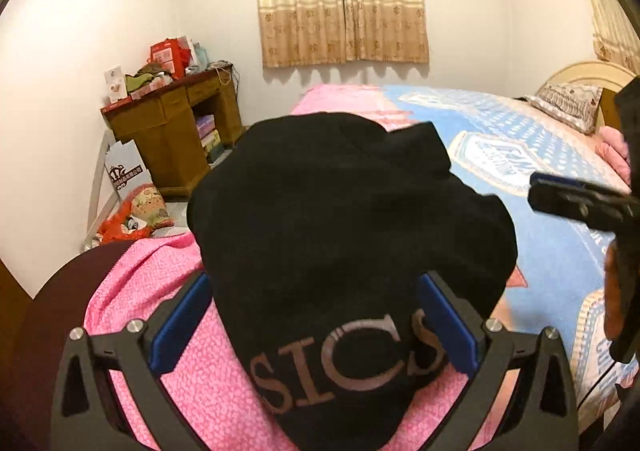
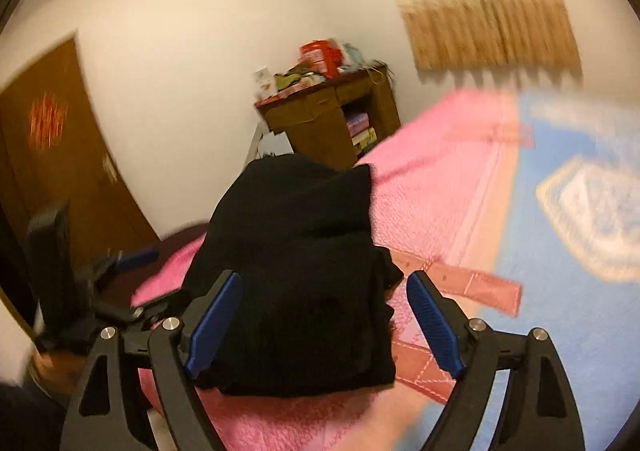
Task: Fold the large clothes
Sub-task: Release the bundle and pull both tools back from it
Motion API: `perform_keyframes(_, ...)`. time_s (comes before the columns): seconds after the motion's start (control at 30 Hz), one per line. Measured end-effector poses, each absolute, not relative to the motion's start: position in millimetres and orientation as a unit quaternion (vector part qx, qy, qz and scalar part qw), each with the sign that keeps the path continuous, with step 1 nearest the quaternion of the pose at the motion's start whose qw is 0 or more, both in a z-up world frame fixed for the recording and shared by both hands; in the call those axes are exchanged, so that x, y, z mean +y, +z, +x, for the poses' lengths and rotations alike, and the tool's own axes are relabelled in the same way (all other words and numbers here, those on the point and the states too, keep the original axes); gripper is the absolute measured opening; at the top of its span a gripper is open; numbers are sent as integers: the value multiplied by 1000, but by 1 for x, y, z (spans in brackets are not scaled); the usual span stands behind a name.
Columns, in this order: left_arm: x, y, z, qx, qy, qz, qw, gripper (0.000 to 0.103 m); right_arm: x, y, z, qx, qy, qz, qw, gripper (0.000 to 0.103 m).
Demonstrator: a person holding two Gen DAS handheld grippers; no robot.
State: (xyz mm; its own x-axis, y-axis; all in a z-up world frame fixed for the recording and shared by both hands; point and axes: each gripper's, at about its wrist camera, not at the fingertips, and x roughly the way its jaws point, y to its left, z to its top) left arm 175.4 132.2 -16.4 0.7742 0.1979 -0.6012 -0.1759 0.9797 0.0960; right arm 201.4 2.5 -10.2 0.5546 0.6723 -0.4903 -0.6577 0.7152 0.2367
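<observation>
A black garment (image 1: 340, 219) with the letters "SICS" lies folded in a compact bundle on the pink part of the bed; it also shows in the right wrist view (image 2: 300, 271). My left gripper (image 1: 314, 327) is open, its blue pads on either side of the bundle's near end, not pinching it. My right gripper (image 2: 324, 327) is open too, wide around the bundle's near edge. In the left wrist view the right gripper (image 1: 580, 203) shows at the right edge. In the right wrist view the left gripper (image 2: 120, 263) shows at the left.
The bed has a pink blanket (image 1: 168, 291) and a blue patterned cover (image 1: 540, 171), with a pillow (image 1: 568, 103) at the headboard. A cluttered wooden desk (image 1: 172, 123) stands by the wall, bags (image 1: 136, 207) on the floor beside it. A brown door (image 2: 52, 155) is at the left.
</observation>
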Motion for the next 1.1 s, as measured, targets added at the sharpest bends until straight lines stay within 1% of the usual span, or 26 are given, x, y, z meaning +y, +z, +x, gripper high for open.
perform_keyframes(0.03, 137, -13, 162, 319, 100, 15, 942, 103, 11, -6, 190, 275, 375, -13, 885, 86)
perform_keyframes(0.1, 146, -6, 150, 306, 96, -1, 947, 103, -3, -6, 160, 265, 376, -37, 887, 86)
perform_keyframes(0.17, 159, -2, 142, 296, 105, -4, 949, 103, 1, -1, 149, 260, 375, -44, 889, 86)
perform_keyframes(0.23, 154, 1, 131, 292, 114, 4, 950, 103, 6, 3, 142, 254, 370, -47, 892, 86)
perform_keyframes(0.27, 156, 1, 130, 290, 122, 11, 949, 103, 10, 12, 144, 253, 369, -47, 893, 86)
perform_keyframes(0.43, 157, 3, 127, 286, 141, 45, 947, 103, 18, 13, 134, 252, 370, -48, 893, 86)
perform_keyframes(0.53, 160, 6, 127, 286, 136, 33, 948, 103, 22, 14, 129, 251, 368, -54, 894, 86)
perform_keyframes(0.73, 156, 9, 121, 277, 139, 49, 950, 103, 24, 13, 132, 247, 369, -49, 895, 86)
perform_keyframes(1.1, 154, 12, 114, 259, 120, 46, 957, 103, 24, 9, 133, 249, 373, -53, 892, 86)
